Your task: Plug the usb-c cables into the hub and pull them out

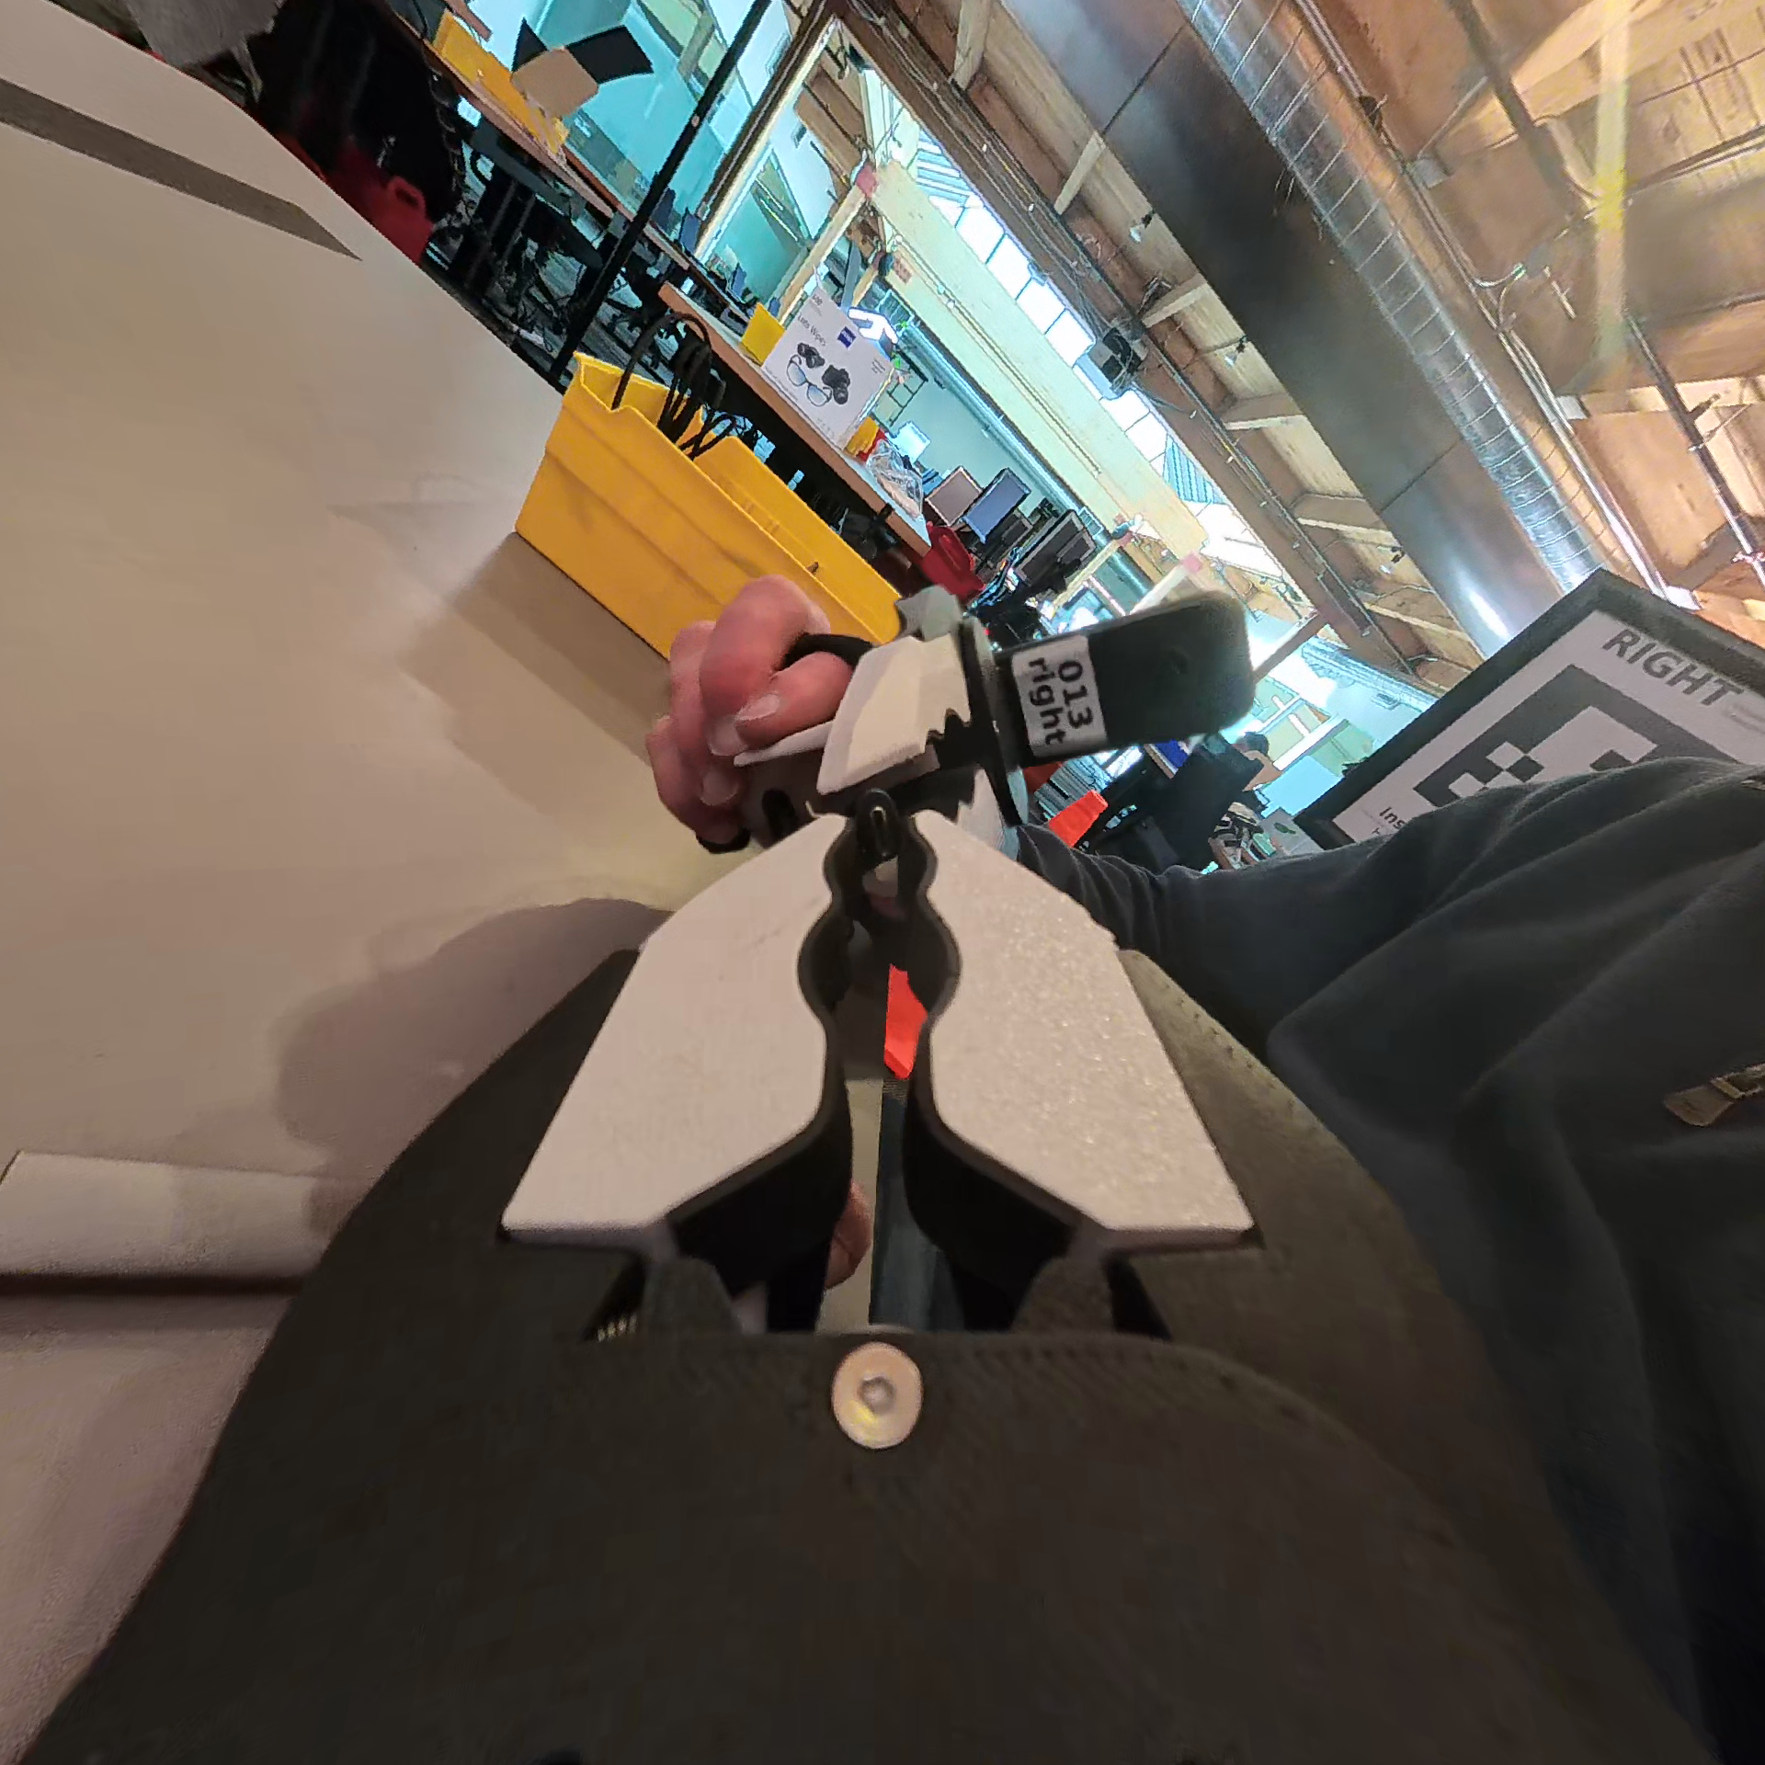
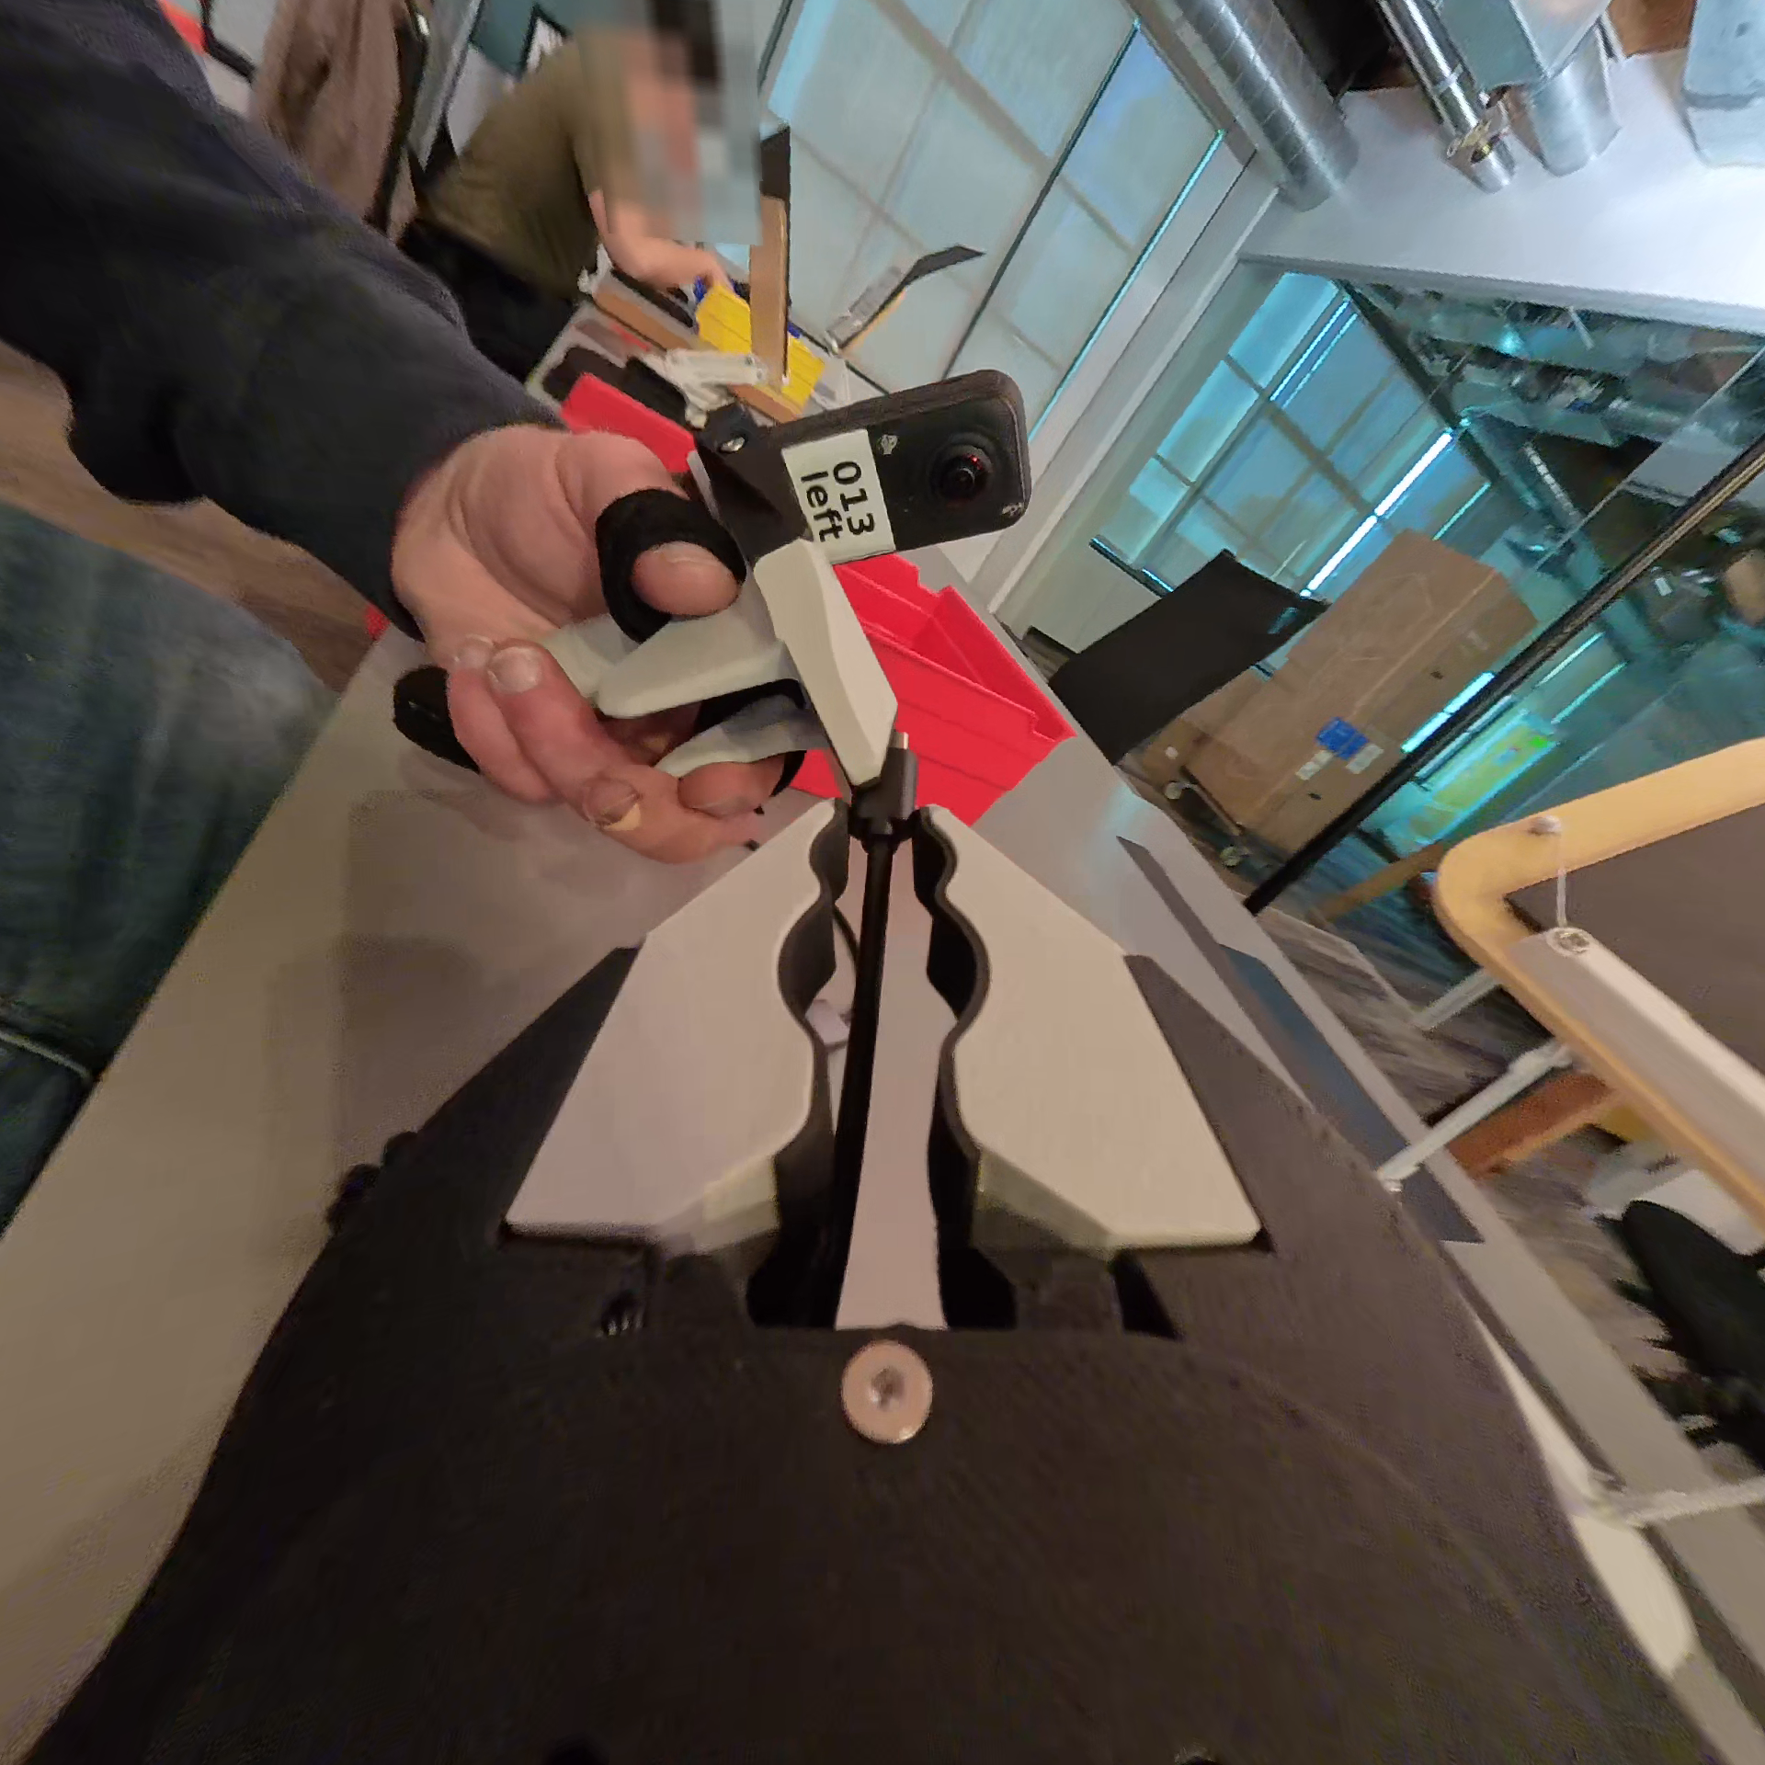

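My right gripper [image 2: 883, 817] is shut on the black plug end of a usb-c cable [image 2: 864, 1003]. The cable runs back between its fingers, and the metal tip [image 2: 899, 741] points at the left gripper's fingertips [image 2: 864, 735]. In the left wrist view my left gripper [image 1: 877, 864] is shut at the tips on a thin dark piece that I take for the hub [image 1: 898, 1232]; most of it is hidden by the fingers. The black plug [image 1: 874, 821] and the right gripper [image 1: 907, 726] sit just beyond those tips, touching or nearly so. Both grippers are held above the white table [image 1: 239, 592].
A yellow bin [image 1: 669, 535] holding cables stands on the table beyond the grippers. A red bin [image 2: 955, 688] stands behind the left gripper. A marker board [image 1: 1528, 735] leans at the right. The holder's dark sleeve [image 1: 1433, 955] is close. A person [image 2: 535, 191] sits at a far table. A wooden chair [image 2: 1576, 965] stands at the right. Less than 4 cm separates the two grippers' tips.
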`<move>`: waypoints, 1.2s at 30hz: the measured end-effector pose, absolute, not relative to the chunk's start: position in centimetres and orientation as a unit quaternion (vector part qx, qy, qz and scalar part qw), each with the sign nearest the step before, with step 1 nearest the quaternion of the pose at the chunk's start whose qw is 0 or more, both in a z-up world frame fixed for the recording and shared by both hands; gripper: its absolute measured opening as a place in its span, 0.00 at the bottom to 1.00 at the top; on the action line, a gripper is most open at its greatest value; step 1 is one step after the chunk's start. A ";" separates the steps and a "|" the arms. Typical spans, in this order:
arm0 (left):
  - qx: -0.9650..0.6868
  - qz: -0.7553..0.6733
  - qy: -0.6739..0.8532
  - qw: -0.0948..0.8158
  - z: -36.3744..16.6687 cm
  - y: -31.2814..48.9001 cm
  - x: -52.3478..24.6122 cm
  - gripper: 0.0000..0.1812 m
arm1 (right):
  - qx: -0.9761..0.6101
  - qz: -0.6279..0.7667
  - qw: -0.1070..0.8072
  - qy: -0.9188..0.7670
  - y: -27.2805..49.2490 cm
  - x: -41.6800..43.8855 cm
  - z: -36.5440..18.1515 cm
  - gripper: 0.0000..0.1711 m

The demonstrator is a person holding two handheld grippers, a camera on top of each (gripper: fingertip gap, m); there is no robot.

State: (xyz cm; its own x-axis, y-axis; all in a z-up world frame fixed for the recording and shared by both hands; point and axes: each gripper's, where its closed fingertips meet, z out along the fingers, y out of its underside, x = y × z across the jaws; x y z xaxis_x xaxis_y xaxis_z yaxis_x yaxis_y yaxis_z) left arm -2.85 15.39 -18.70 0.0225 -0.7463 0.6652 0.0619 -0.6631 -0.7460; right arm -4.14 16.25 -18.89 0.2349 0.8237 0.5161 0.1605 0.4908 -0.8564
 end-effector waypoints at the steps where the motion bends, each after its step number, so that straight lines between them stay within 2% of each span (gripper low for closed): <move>1: -0.644 -0.649 0.262 0.309 -18.8 15.4 -2.8 0.04 | -0.433 0.237 0.656 -0.570 16.3 -4.1 -19.0 0.06; 5: -0.642 -0.659 0.255 0.297 -18.9 15.3 -2.7 0.03 | -0.424 0.194 0.662 -0.588 16.2 -4.0 -19.0 0.06; 11: -0.664 -0.644 0.239 0.296 -19.4 15.8 -2.5 0.04 | -0.452 0.212 0.635 -0.590 16.7 -3.8 -19.7 0.05; 18: -0.707 -0.519 0.287 0.384 -20.0 17.8 -4.0 0.15 | -0.488 0.220 0.605 -0.589 17.6 -3.2 -20.7 0.05; 23: -0.722 -0.321 0.419 0.448 -22.0 18.0 -4.6 0.31 | -0.541 0.263 0.555 -0.575 18.4 -2.5 -22.2 0.05; 26: -0.722 -0.254 0.457 0.454 -23.1 17.8 -4.5 0.36 | -0.575 0.288 0.509 -0.572 18.8 -2.1 -23.5 0.05; 29: -0.742 -0.226 0.472 0.420 -25.1 17.4 -4.5 0.45 | -0.603 0.297 0.477 -0.566 19.4 -1.7 -24.4 0.05; 32: -0.771 -0.174 0.498 0.357 -28.3 16.9 -5.2 0.63 | -0.626 0.303 0.437 -0.570 19.7 -1.3 -25.8 0.05; 36: -0.777 -0.087 0.527 0.331 -31.3 17.2 -6.6 0.72 | -0.629 0.308 0.434 -0.567 20.0 -1.2 -26.2 0.05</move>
